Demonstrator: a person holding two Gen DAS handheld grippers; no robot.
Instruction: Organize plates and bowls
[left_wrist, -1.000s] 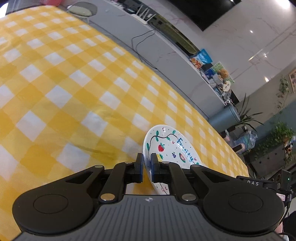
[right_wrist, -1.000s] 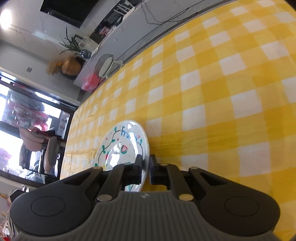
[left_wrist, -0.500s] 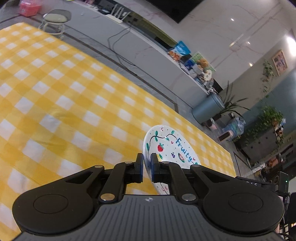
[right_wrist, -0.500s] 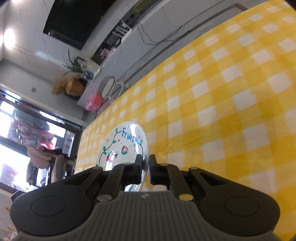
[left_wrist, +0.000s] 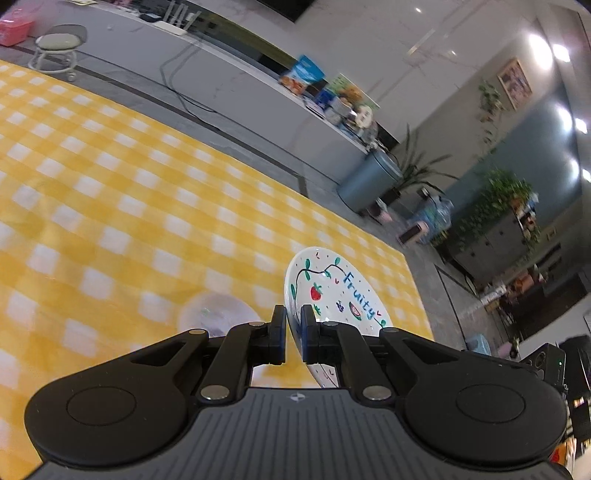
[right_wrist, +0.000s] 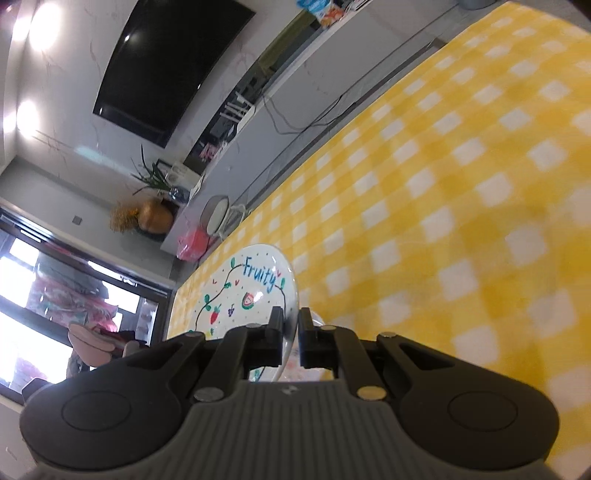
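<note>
My left gripper (left_wrist: 293, 334) is shut on the rim of a white plate (left_wrist: 332, 295) painted with fruit and the word "Fruity". The plate is held on edge, above the yellow checked tablecloth (left_wrist: 110, 206). My right gripper (right_wrist: 290, 332) is shut on the rim of a second white "Fruity" plate (right_wrist: 243, 291), also held on edge. A pale round bowl or plate (left_wrist: 218, 314) lies blurred on the cloth just past the left fingers. A pale object (right_wrist: 314, 321) shows behind the right fingers.
The tablecloth's far edge (left_wrist: 258, 162) meets a grey floor with cables. A stool (left_wrist: 59, 44), a long white counter (left_wrist: 229, 74), a blue bin (left_wrist: 369, 181) and plants stand beyond. A wall screen (right_wrist: 170, 62) hangs in the right wrist view.
Both grippers have risen and tilted back with their plates, so more of the room shows. A pale round dish has come into view below the left fingers.
</note>
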